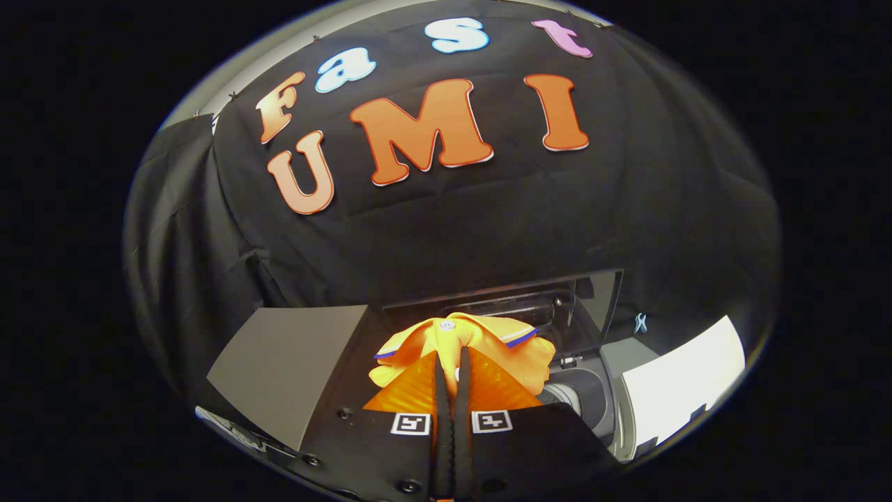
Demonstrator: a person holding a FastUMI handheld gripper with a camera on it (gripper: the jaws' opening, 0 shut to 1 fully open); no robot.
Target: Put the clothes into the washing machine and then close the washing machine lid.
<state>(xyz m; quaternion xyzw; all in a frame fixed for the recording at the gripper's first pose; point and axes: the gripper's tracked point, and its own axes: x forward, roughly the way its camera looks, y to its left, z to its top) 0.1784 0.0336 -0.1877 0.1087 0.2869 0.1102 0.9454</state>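
Note:
An orange shirt (481, 341) with a blue-trimmed collar and a white button hangs bunched at my fingertips. My gripper (451, 357) is shut on the shirt, its two fingers pressed close together with cloth pinched between them. Below and to the right of the shirt lies the washing machine (592, 404), grey, with its round drum opening partly showing. Its dark see-through lid (557, 307) stands raised just beyond the shirt, leaning back toward the black cloth wall. The shirt hides most of the drum opening.
A grey panel (293, 362) lies to the left of the machine. A white surface (683, 383) lies to the right of it. The black cloth wall closes the space right behind the raised lid.

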